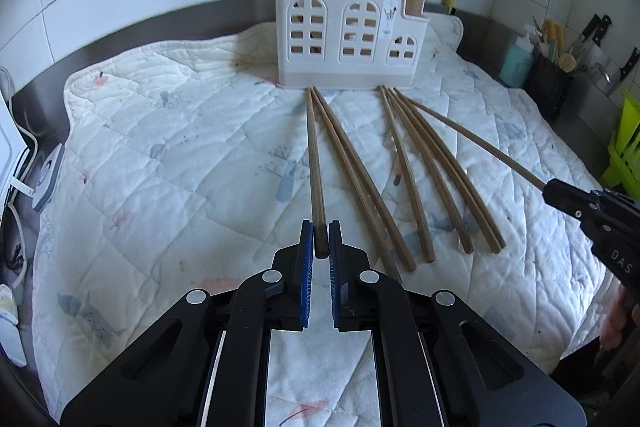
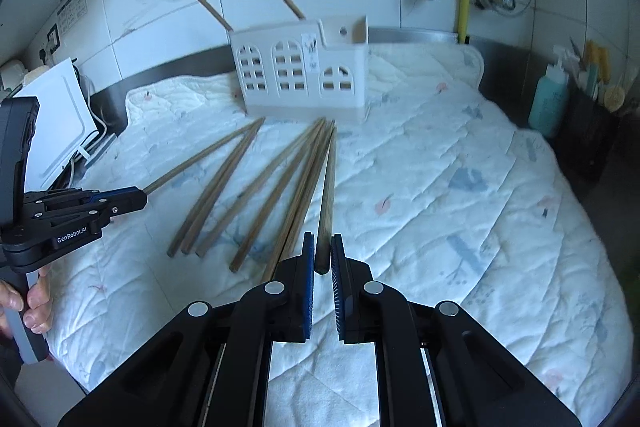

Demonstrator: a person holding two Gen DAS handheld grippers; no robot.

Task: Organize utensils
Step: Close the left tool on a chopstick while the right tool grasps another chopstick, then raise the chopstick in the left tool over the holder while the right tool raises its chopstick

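Observation:
A white utensil holder (image 1: 352, 39) (image 2: 300, 75) with arched cut-outs stands at the back of a quilted cloth (image 1: 180, 147), with two wooden chopsticks upright in it. Several more chopsticks (image 1: 404, 179) (image 2: 224, 187) lie fanned out in front of it. My left gripper (image 1: 321, 231) (image 2: 142, 199) is shut on the near end of the leftmost chopstick (image 1: 315, 163) (image 2: 200, 157). My right gripper (image 2: 323, 241) (image 1: 550, 187) is shut on the near end of the rightmost chopstick (image 2: 328, 187) (image 1: 472, 139). The far tips of both held chopsticks point at the holder's base.
A dark knife and tool holder (image 1: 552, 83), a teal bottle (image 1: 516, 61) and a green rack (image 1: 624, 147) crowd the right side. A white appliance with cables (image 2: 56, 131) sits at the left edge. Tiled wall and pipes rise behind. A person's hand (image 2: 36, 303) grips the left tool.

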